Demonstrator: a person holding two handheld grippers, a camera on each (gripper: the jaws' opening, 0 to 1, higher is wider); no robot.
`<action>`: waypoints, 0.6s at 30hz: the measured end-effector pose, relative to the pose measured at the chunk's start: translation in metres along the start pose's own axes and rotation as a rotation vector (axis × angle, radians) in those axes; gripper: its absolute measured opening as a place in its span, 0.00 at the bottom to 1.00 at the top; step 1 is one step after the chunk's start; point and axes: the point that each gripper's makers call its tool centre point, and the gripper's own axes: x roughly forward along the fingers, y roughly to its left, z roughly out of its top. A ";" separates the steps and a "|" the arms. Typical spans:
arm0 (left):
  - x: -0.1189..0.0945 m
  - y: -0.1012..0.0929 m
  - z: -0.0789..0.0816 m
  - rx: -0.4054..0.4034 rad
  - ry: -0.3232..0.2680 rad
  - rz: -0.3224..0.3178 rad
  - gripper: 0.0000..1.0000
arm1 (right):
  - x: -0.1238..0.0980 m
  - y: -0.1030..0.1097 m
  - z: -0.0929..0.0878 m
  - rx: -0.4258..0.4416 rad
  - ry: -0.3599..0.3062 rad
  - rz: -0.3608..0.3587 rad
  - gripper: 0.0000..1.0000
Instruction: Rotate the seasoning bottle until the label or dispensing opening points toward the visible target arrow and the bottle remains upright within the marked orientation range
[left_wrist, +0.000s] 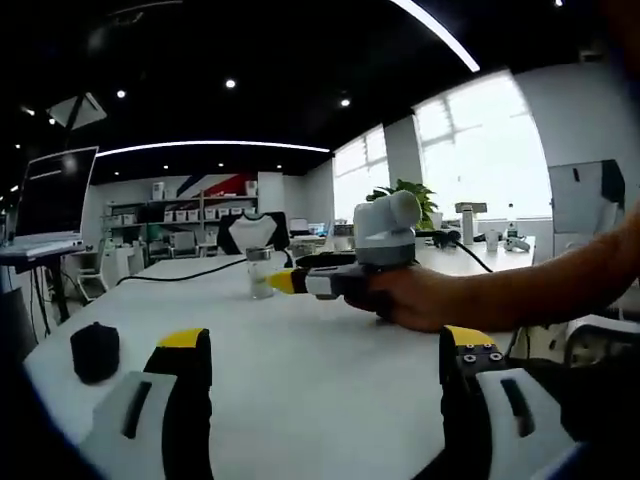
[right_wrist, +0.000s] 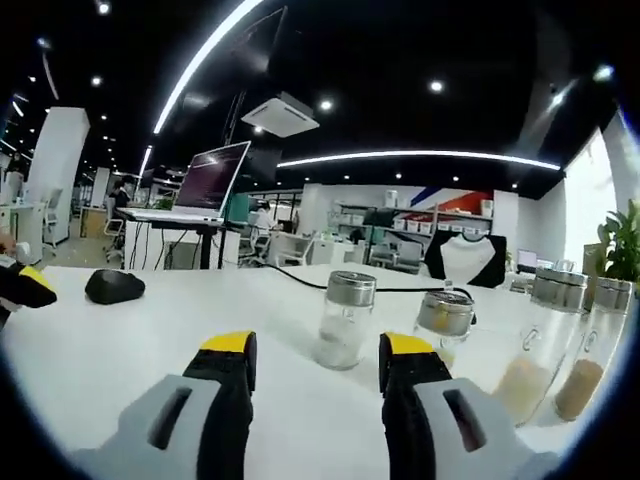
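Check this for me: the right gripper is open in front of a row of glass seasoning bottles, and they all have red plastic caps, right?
Not quite. In the right gripper view the right gripper is open before the seasoning bottles, but their caps are silver metal, not red plastic.

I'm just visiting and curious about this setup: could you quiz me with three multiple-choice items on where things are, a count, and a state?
1. The nearest seasoning bottle stands:
A. ahead of the right claw
B. on the laptop
C. on the floor

2. Metal-capped bottles in the right gripper view:
A. one
B. four
C. seven

3. The right claw is:
A. shut on a bottle
B. open
C. holding the mouse

Answers: 1 A, it sits just beyond the tips. 2 B, four caps show on the white table. 3 B, a wide gap, nothing held.
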 end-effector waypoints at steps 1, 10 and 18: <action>0.000 0.001 -0.001 -0.005 0.000 0.000 1.00 | 0.003 -0.002 0.000 0.006 0.000 -0.003 0.48; -0.001 -0.002 0.000 -0.015 -0.007 -0.007 1.00 | 0.022 -0.007 0.000 -0.039 0.000 -0.034 0.45; -0.001 -0.001 -0.001 -0.023 -0.008 -0.009 0.99 | 0.037 -0.016 -0.003 -0.025 0.014 -0.058 0.42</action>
